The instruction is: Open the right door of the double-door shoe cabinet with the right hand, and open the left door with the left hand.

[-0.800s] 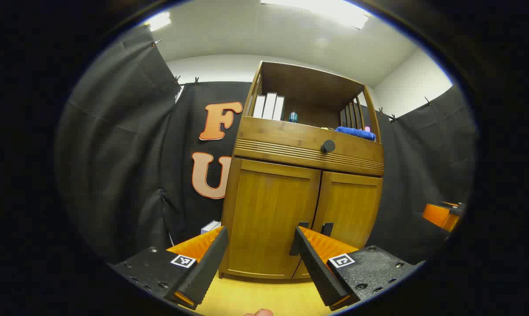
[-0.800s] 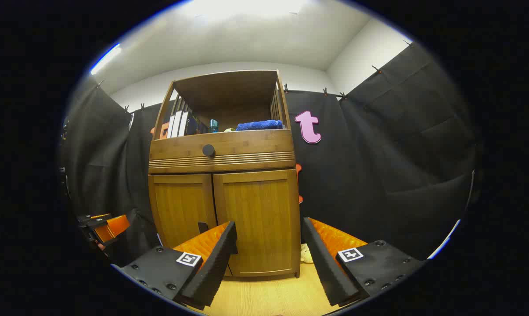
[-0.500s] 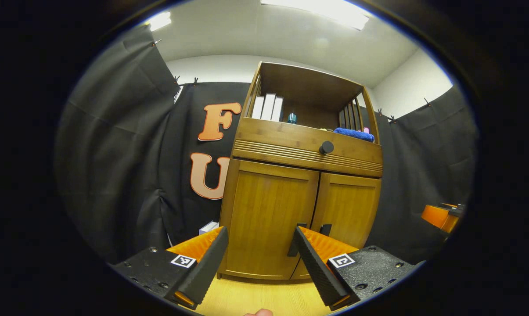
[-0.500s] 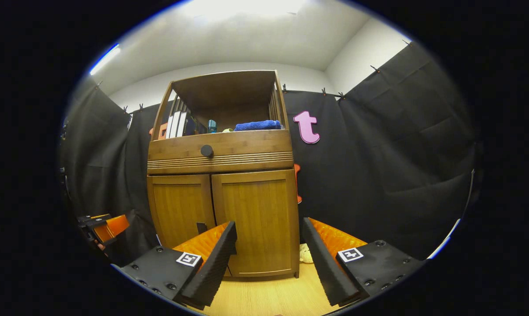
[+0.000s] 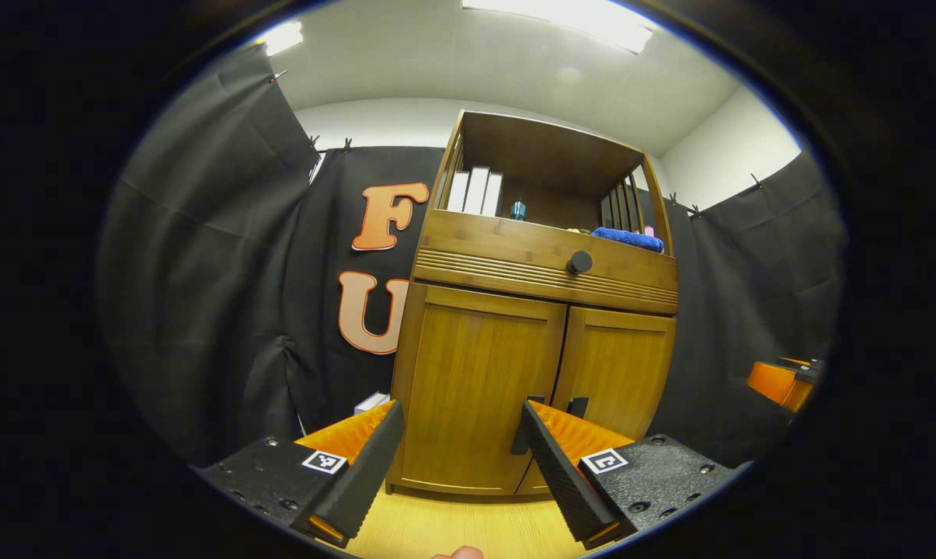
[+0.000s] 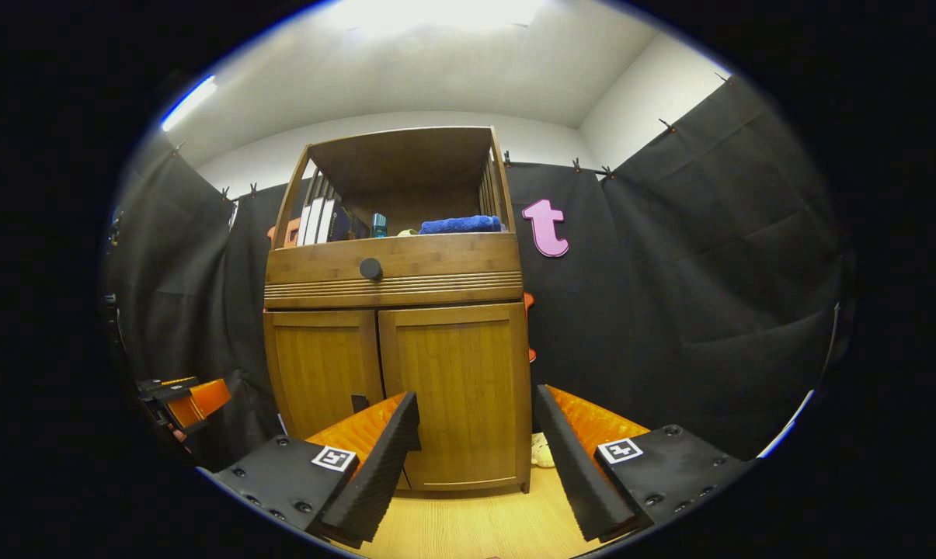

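Lighting — bright and even, supplied from overhead: a ceiling light panel [image 5: 568, 19] is blown out to white in the left gripper view, and a broad glare patch [image 6: 436, 15] is seen on the ceiling in the right gripper view. A soft sheen is carried on the shoe cabinet [image 5: 530, 326] fronts; its upper shelf recess is shaded. Focus — sharp at centre, nothing blurred. Strong fisheye bending is noted at the edges, with a thin blue fringe along the rim.
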A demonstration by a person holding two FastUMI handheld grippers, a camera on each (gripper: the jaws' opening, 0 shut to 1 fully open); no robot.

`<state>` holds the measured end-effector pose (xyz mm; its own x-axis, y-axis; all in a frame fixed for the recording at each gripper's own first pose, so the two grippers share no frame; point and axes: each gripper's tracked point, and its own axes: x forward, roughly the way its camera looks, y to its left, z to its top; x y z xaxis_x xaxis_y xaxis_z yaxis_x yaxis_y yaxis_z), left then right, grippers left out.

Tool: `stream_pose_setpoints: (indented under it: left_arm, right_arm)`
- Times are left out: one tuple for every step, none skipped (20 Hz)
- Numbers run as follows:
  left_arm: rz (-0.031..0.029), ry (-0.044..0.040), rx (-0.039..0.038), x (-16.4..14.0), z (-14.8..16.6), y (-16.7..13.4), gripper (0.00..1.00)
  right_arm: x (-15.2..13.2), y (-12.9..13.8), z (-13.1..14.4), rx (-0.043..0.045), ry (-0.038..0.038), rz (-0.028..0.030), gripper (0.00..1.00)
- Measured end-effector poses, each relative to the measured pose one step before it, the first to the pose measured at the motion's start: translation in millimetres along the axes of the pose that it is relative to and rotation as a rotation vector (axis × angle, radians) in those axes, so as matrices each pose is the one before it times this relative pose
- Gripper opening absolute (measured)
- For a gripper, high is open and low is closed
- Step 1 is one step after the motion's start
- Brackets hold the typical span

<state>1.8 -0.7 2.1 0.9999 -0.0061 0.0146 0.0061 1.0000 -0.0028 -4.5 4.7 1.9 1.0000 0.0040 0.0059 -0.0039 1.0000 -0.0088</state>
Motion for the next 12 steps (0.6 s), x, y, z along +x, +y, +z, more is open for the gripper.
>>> stream_pose_setpoints:
  left_arm:
    - [-0.00028,-0.00119,0.00053,-0.23,0.63,0.12,0.92]
    - [-0.0003,-0.00118,0.00035,0.19,-0.3,-0.08,0.92]
    - [0.00054,-0.00147,-0.00046,0.14,0.28,0.26,0.92]
    - [0.0006,0.00025,-0.0002,-0.12,-0.05,-0.16,0.92]
    - [0.00139,-0.0007,-0.00086,0.34,-0.1,0.35,0.92]
    - [0.00121,0.00087,-0.0009,0.1,-0.1,-0.09,0.92]
    - [0.00089,0.00123,-0.00058,-0.1,-0.52,0.25,0.92]
    - [0.00073,0.00197,-0.0013,-0.28,-0.05,-0.02,0.92]
    - [0.00099,0.00035,-0.0019,-0.28,0.0,0.3,0.92]
    - [0.00226,-0.00201,-0.00136,0.43,0.41,0.13,0.92]
    - [0.00216,-0.00138,0.0005,0.01,0.42,0.21,0.92]
    - [0.0017,-0.00084,0.00184,-0.13,-0.37,0.19,0.92]
  right_arm:
    - [-0.87,-0.3,0.47,-0.00002,-0.00047,-0.00008,0.98]
    - [0.0,-0.15,0.15,0.0,0.00039,-0.00138,0.98]
    - [-0.94,-0.02,-0.25,0.00003,0.00002,-0.0006,0.98]
    - [-0.04,0.38,-0.51,0.00017,0.00111,-0.00074,0.98]
    - [-0.98,-0.11,-0.03,0.00028,-0.0002,-0.00052,0.98]
    - [-0.15,-0.05,0.74,0.00011,-0.0009,-0.00177,0.98]
    - [-0.91,-0.64,-0.43,0.00016,-0.0003,-0.00212,0.98]
    - [-0.29,-0.24,-0.16,0.00071,0.00011,-0.00064,0.98]
    - [-0.69,-0.3,0.11,0.0011,0.0001,-0.00085,0.98]
    - [-0.21,-0.43,0.12,0.00079,-0.0004,-0.0006,0.98]
    - [-0.92,0.2,0.5,0.0004,0.00008,-0.00053,0.98]
    - [-0.04,0.04,-0.16,-0.00051,0.00092,0.00007,0.89]
